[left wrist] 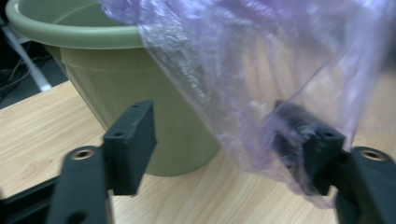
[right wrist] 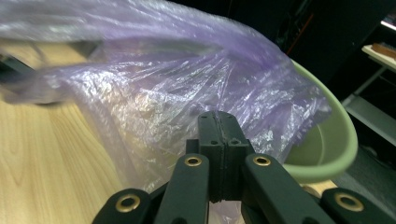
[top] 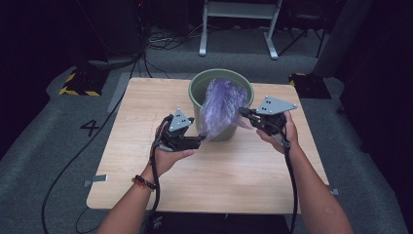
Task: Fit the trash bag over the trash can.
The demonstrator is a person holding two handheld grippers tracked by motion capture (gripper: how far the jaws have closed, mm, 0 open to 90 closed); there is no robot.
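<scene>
Right gripper (right wrist: pixel 218 140) first: its jaws are pressed tight together, pinching the purple plastic bag (right wrist: pixel 177 98) at the edge that hangs outside the green bucket (right wrist: pixel 327 144). Over on the left gripper (left wrist: pixel 224 140), the jaws stand apart; one jaw is bare just in front of the bucket wall, the other is draped in bag film, with nothing pinched between them. From the high view, the bag (top: pixel 225 105) spills out of the bucket (top: pixel 197 90) and down its near side, stretched between the left gripper (top: pixel 197 139) and right gripper (top: pixel 243 113). The bucket sits at the far middle of the wooden table (top: pixel 219 175), with both hands just in front of it.
</scene>
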